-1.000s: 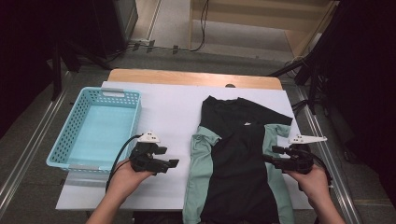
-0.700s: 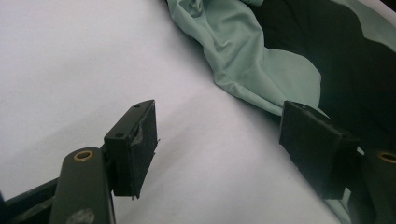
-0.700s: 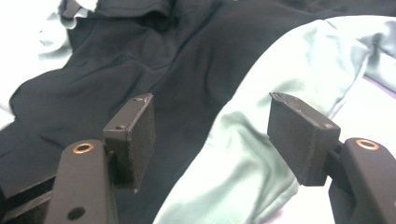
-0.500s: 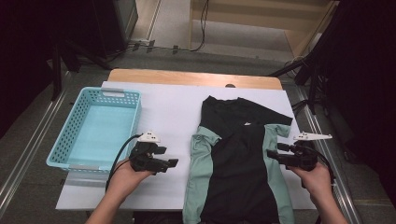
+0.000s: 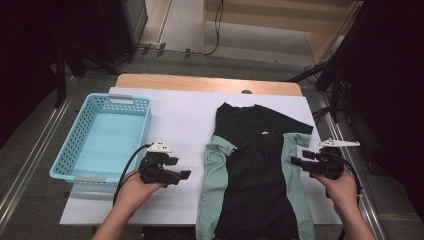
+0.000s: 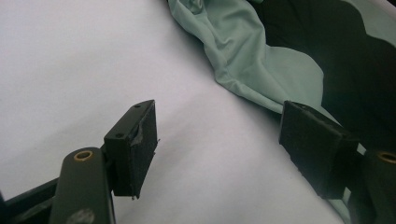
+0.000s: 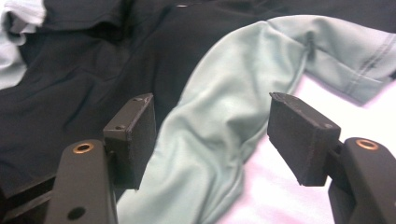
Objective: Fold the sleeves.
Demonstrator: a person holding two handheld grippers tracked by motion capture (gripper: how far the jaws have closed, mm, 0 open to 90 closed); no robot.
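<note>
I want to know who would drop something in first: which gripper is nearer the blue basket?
Left. The left gripper hovers just off the blue basket's near right corner, jaws open. The right gripper is across the shirt, at its far edge, jaws open.

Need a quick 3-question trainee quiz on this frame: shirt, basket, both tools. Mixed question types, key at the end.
1. True or false: the right tool is clamped on the mint-green sleeve of the black and mint-green shirt.
2. On which side of the shirt, as the high view shows it, does the light blue plastic basket sit on the white table? A) left B) right C) on top of it
3. Fill in: the left tool hangs over bare white table, its jaws ____.

Key
1. False: the jaws stand apart above the sleeve, not pressing it.
2. A
3. open
</note>
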